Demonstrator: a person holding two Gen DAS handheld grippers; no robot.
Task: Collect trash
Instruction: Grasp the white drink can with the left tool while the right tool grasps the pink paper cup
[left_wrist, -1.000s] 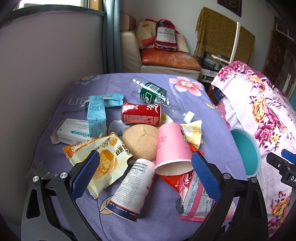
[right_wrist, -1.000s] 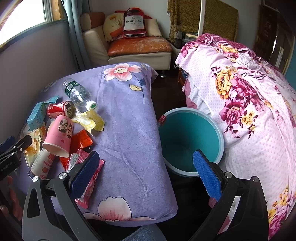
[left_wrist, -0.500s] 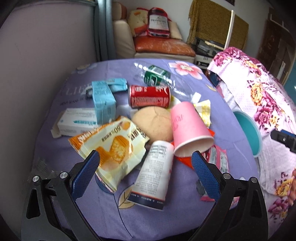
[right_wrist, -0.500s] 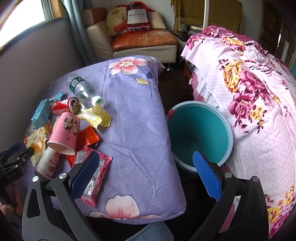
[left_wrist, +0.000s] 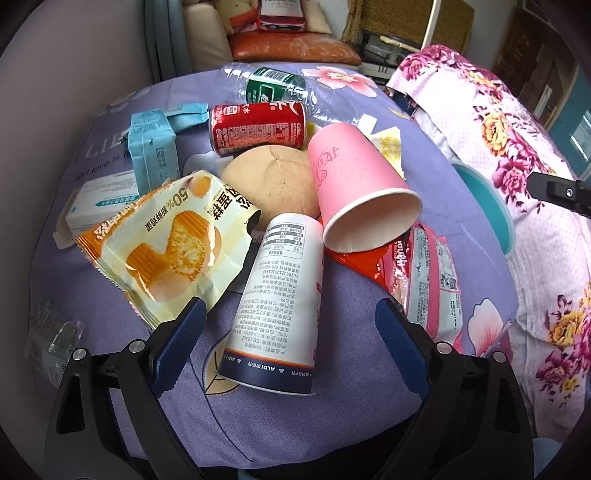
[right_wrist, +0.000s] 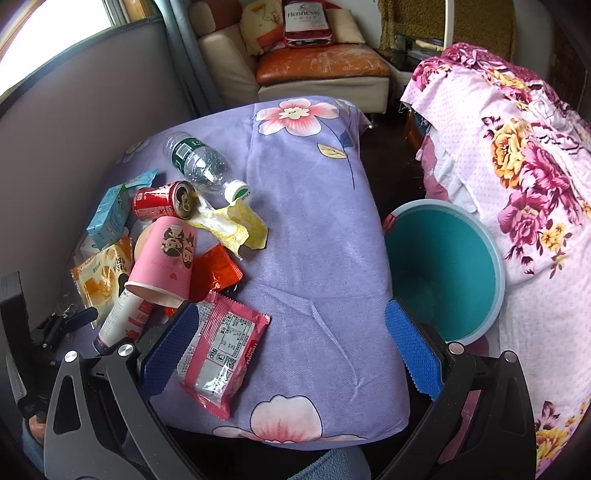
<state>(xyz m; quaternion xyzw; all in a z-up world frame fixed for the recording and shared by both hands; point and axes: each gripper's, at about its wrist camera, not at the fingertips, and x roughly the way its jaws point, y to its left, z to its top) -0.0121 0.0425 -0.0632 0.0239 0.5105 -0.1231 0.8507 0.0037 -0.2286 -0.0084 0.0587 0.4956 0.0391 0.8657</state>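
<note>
A heap of trash lies on the purple-clothed table (left_wrist: 280, 417). My left gripper (left_wrist: 290, 325) is open, its jaws either side of a white tipped-over cup (left_wrist: 277, 306). Behind it lie a pink paper cup (left_wrist: 354, 188), an orange snack bag (left_wrist: 166, 243), a round bun (left_wrist: 273, 181), a red can (left_wrist: 258, 123), a clear bottle (left_wrist: 277, 88) and a pink wrapper (left_wrist: 424, 280). My right gripper (right_wrist: 291, 343) is open and empty above the table's near edge, its left finger beside the pink wrapper (right_wrist: 221, 350). The teal bin (right_wrist: 447, 266) stands to the right.
A blue carton (left_wrist: 153, 147) and a white box (left_wrist: 103, 199) lie at the left of the heap. A yellow wrapper (right_wrist: 232, 221) lies by the can (right_wrist: 162, 201). A floral-covered bed (right_wrist: 528, 177) flanks the bin. A sofa (right_wrist: 317, 70) stands behind.
My left gripper has moved forward and down onto the heap, so the white cup now sits between its jaws. My right gripper has shifted slightly left toward the pink wrapper.
</note>
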